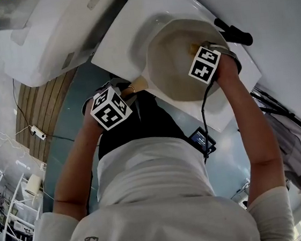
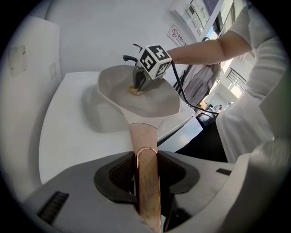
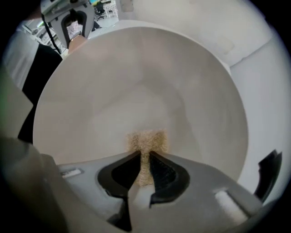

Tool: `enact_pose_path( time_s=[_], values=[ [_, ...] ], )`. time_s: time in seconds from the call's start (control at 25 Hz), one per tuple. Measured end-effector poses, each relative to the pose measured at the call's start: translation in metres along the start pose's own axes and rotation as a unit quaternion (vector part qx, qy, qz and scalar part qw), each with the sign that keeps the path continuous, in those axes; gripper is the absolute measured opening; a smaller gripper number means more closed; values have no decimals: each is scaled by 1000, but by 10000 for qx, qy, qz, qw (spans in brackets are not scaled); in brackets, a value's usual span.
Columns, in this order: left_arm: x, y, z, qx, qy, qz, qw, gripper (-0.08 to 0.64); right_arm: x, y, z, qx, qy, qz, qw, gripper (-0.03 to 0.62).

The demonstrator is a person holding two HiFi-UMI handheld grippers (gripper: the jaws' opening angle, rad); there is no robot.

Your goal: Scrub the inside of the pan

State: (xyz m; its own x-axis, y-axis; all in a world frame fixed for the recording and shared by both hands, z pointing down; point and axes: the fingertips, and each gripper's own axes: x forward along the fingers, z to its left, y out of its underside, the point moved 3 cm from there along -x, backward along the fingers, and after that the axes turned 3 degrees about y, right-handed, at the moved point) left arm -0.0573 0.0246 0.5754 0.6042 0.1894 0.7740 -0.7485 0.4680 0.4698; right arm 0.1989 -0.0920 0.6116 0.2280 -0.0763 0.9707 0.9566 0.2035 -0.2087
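The left claw (image 2: 146, 176) is closed tight on the pan's wooden handle (image 2: 144, 136), whose copper-coloured end loop sits between the dark pads. Ahead of this claw the handle runs up to the pan (image 2: 157, 103), a pale, deep one resting on a white surface (image 2: 68, 136). Only the left gripper view shows this grip. It also shows the right claw from outside, marker cube (image 2: 155, 60) uppermost, reaching down into the pan's far side.

The right claw (image 3: 144, 169) is nearly closed, pinching a tan scrub pad (image 3: 145, 141) that sticks out past its tips and presses against the pan's inner wall. The right gripper view alone shows this pinch. The pan's cream interior fills the space ahead of the claw, and the left claw shows small beyond the far rim, up and to the left.

The head view shows neither grip. It gives the layout instead: the person's white shirt (image 1: 159, 197) below, both arms stretched forward, a black cable (image 1: 204, 111) trailing back from the right claw, and the pan sitting near the surface's edge between the two claws.
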Motion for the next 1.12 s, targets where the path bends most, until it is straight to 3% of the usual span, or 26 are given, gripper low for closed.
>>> enact_pose_path(
  time_s=[0.2,0.44,0.84,0.96,1.12],
  values=[
    [1,1,0,-20,-22,0,10000,156,-1,-35,-20,-11,480,-539,9974,62],
    [1,0,0,-63,-56,-18,10000,156,-11,-70,2,-168,221,-1243,9919,61],
    [1,1,0,-79,-39,-6,10000,156,-22,-95,82,-159,-1017,-2021,9739,61],
    [1,1,0,-86,-43,1,10000,156,-25,-92,100,134,-1724,-2083,9627,61],
    [2,0,-1,-90,-56,2,9999,155,-25,-78,114,605,-2636,-1781,9461,61]
  ],
)
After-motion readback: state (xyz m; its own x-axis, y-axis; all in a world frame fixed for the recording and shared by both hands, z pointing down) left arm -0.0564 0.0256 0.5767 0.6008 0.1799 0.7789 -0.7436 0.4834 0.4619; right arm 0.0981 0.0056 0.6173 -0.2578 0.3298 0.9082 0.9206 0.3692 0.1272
